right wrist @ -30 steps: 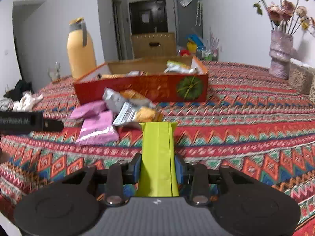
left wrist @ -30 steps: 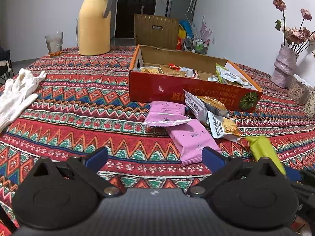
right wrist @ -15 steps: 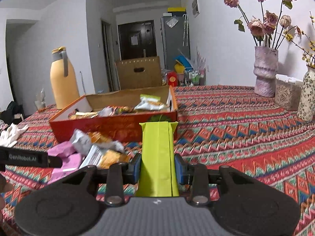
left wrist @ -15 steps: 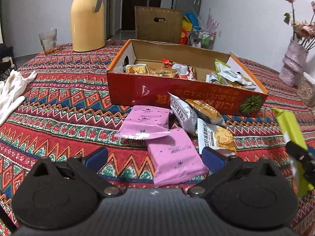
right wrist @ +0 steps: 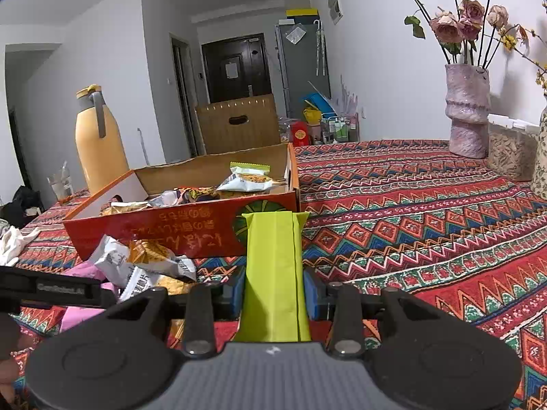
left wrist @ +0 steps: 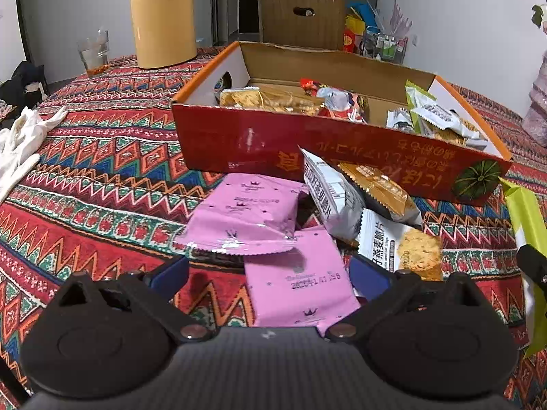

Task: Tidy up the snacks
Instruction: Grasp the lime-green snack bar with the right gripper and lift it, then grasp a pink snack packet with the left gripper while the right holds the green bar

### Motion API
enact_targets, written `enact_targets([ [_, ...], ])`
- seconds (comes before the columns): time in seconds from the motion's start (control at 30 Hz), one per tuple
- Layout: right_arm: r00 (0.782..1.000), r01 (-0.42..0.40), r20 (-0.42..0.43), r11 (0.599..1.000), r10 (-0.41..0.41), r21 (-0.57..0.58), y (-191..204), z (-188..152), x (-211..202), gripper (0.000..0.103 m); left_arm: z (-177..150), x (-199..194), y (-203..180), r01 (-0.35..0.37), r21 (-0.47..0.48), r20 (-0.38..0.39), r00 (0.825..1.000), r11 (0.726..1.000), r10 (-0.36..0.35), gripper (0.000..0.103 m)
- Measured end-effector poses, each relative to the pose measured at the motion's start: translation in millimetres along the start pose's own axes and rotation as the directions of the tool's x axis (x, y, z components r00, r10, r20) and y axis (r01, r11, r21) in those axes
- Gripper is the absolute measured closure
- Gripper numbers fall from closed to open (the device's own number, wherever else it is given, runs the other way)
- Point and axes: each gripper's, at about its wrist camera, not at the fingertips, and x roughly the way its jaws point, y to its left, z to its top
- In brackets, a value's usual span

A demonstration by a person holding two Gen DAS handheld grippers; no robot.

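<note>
My right gripper (right wrist: 273, 292) is shut on a lime-green snack pack (right wrist: 273, 266), held above the cloth in front of the red cardboard box (right wrist: 191, 229). The same green pack (left wrist: 524, 239) shows at the right edge of the left wrist view. My left gripper (left wrist: 268, 268) stands open over two pink snack packs (left wrist: 294, 287), its blue fingertips (left wrist: 171, 271) on either side of the nearer one. White and gold cracker packs (left wrist: 369, 201) lie against the box front (left wrist: 342, 147). Several snacks fill the box.
A yellow thermos jug (left wrist: 162, 17) and a glass (left wrist: 94, 51) stand at the back left. White gloves (left wrist: 20, 140) lie at the left. A vase of roses (right wrist: 468, 116) and a jar (right wrist: 509, 150) sit at the far right. A brown box (right wrist: 239, 123) stands behind.
Both grippers moved closer to the red box. The pink packs now sit between the left fingers. The right gripper rose with the green pack still held.
</note>
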Motion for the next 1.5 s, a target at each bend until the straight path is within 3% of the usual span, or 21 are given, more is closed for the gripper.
enact_targets([
  [0.23,1.000,-0.011,-0.002,1.000,0.011,-0.007,1,-4,1,0.069,-5,5,-9,0.007,0.045,-0.010,1.000,0.999,-0.007,0.019],
  [0.33,1.000,-0.010,0.001,1.000,0.010,-0.008,1,-4,1,0.069,-7,0,-11,0.023,0.064,0.006,1.000,0.998,-0.023,0.039],
  [0.77,1.000,0.003,0.017,0.999,-0.003,-0.040,8,-4,-7,0.069,-19,-18,-2,0.068,0.107,0.016,0.997,0.992,-0.070,0.039],
  [1.1,1.000,-0.004,0.022,0.999,0.005,-0.049,14,-6,-21,0.069,-26,-50,11,0.136,0.122,0.073,0.987,0.983,-0.146,0.041],
  [1.5,0.999,-0.010,0.031,0.998,0.012,-0.066,25,-7,-34,0.069,-25,-75,22,0.167,0.120,0.138,0.973,0.979,-0.183,0.041],
])
